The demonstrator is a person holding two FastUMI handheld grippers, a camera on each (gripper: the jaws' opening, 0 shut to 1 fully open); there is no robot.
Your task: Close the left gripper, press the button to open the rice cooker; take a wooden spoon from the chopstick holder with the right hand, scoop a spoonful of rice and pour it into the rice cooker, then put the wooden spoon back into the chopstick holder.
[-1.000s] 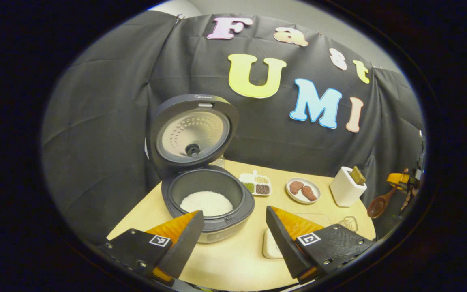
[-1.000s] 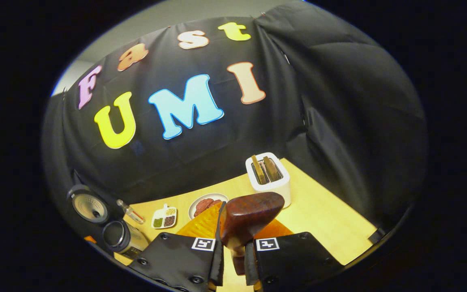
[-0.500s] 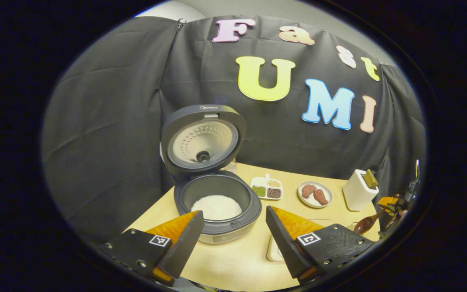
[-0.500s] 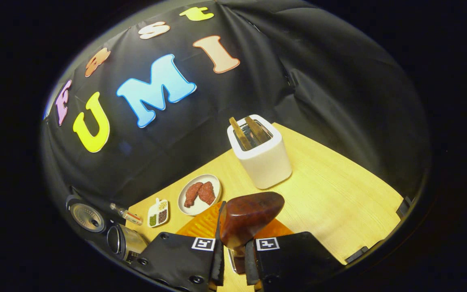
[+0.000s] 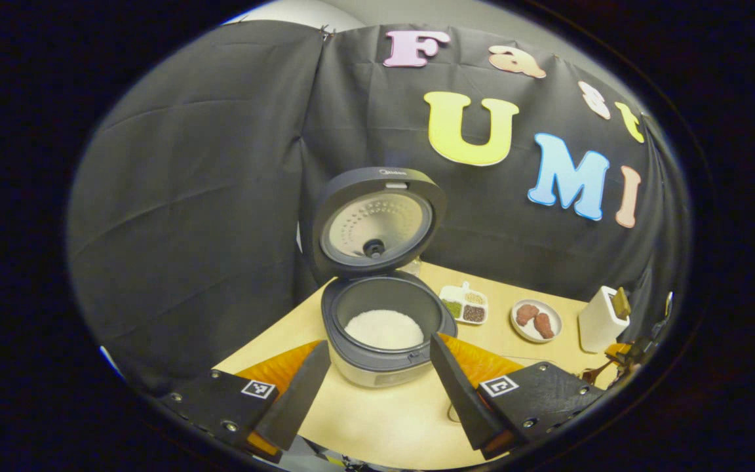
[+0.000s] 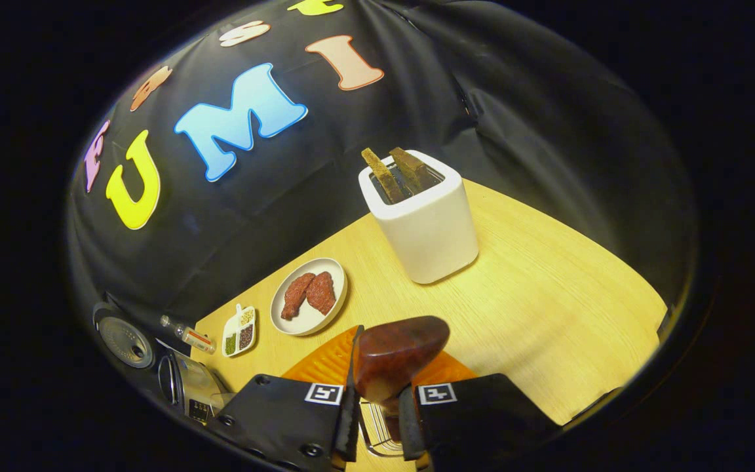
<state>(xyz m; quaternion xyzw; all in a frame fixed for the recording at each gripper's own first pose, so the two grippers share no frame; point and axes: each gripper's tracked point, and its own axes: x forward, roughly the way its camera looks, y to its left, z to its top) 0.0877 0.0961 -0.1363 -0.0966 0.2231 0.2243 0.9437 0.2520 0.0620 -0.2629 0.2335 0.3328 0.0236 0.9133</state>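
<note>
Right claw [image 6: 377, 410] is clamped on the handle of the wooden spoon [image 6: 396, 357], both fingers pressing it from either side; the bowl of the spoon stands up just ahead of the fingertips, with the long axis running roughly along the claw's own line of sight. Directly beneath the claw, a wire chopstick holder [image 6: 377, 429] shows between the fingers, only partly visible, so the spoon lies just above or at its mouth; whether the handle has entered it cannot be told.

Judged from this layout, the step in hand is returning the spoon to the holder. The coming move turns on keeping the handle lined up over the holder opening and lowering it before releasing.

Left claw [image 5: 377, 367] is spread wide and grips nothing. It hovers just in front of the rice cooker [image 5: 384, 341], which sits between its fingers on the tabletop [image 5: 384, 419].

Container states, located from the rice cooker:
- Rice cooker: lid [image 5: 377, 223] raised upright at the back; the pot holds white rice [image 5: 384, 328].
- Just beyond, to its right: a small divided dish [image 5: 464, 305] of assorted grains.
- Farther right: a plate [image 5: 536, 320] with two brown food pieces.
- Farthest right: a white toaster [image 6: 420, 219] with two slices standing in its slots.
</note>
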